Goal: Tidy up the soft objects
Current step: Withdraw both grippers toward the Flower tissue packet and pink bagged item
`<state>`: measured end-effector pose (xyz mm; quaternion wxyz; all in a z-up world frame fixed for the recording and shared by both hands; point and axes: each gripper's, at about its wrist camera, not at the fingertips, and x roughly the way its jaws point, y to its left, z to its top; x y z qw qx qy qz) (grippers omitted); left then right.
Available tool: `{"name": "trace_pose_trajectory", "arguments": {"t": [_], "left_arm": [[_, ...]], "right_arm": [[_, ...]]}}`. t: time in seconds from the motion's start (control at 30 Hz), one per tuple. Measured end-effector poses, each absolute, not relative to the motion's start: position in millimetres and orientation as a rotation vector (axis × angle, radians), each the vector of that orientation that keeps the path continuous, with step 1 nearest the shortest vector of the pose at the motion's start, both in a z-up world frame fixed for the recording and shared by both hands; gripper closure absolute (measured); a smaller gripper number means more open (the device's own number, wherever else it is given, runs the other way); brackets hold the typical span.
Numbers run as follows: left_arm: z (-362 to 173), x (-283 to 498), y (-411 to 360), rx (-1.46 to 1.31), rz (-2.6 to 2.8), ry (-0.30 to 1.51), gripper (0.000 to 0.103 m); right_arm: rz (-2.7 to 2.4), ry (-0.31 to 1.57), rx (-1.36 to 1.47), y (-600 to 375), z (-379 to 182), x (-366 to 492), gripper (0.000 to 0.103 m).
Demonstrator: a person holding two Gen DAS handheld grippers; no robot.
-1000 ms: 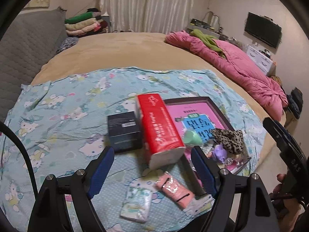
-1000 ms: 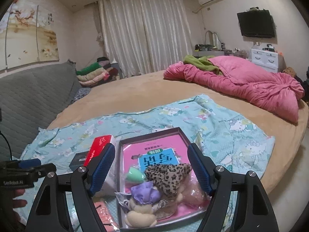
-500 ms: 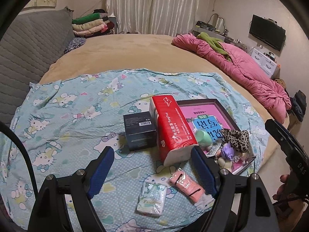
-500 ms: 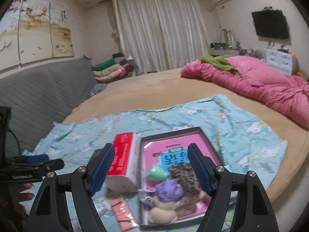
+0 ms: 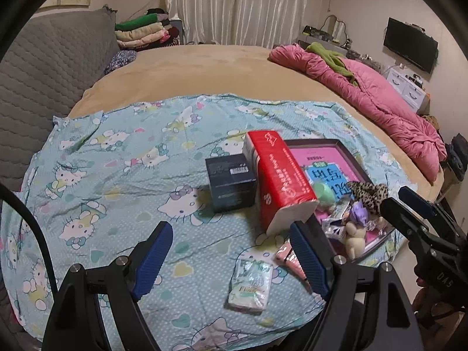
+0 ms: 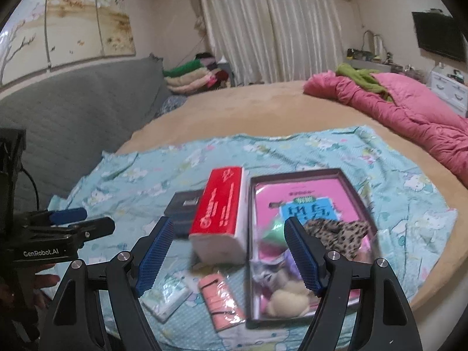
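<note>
Covering the tan bed, a cartoon-cat sheet — both grippers' jaws wide apart, empty — curtains behind.

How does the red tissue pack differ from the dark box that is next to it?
The red tissue pack is long, soft-sided, red on top and white at its end; the dark box is short, stiff-edged and navy all over. The pack stands taller than the box. Both rest side by side on the cartoon-print sheet.

Cream curtains, grey headboard, wall-mounted television.
</note>
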<state>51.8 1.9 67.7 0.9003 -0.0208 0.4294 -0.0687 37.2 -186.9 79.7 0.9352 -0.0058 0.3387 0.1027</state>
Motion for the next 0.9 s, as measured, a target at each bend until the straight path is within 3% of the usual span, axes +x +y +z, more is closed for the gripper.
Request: {"name": "trace_pose_trajectory", "arguments": {"t": [0.9], "left_arm": [[-46.4, 57.5, -22.9, 0.047, -0.243, 1.204, 0.016]], "right_arm": [[0.223, 0.986, -0.304, -165.2, 2.0, 47.8, 0.024]]}}
